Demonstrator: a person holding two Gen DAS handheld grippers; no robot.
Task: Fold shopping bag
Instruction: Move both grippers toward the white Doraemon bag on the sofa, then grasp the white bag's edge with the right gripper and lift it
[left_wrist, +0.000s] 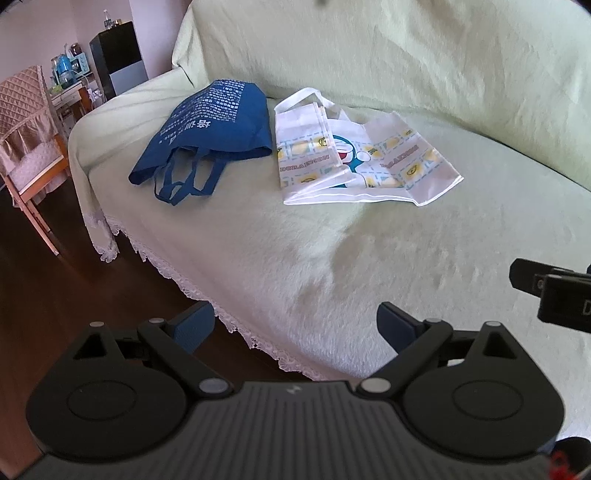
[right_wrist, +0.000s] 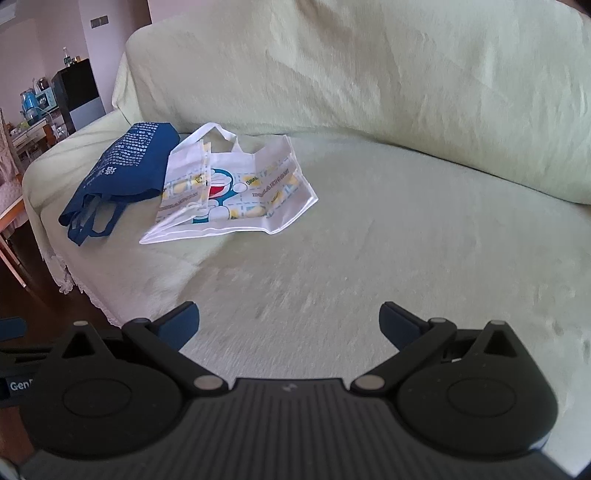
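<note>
Two shopping bags, side by side and nearly touching, well ahead of both wide-open grippers. White bag (left_wrist: 354, 158) (right_wrist: 236, 192): cartoon print with a blue cat figure and yellow squares, lying flat but rumpled, handles pointing away, ahead and slightly right of the left gripper (left_wrist: 295, 325), ahead-left of the right gripper (right_wrist: 290, 325). Blue bag (left_wrist: 214, 125) (right_wrist: 125, 166): white lettering, slumped, mouth and looped handles facing near, left of the white one.
</note>
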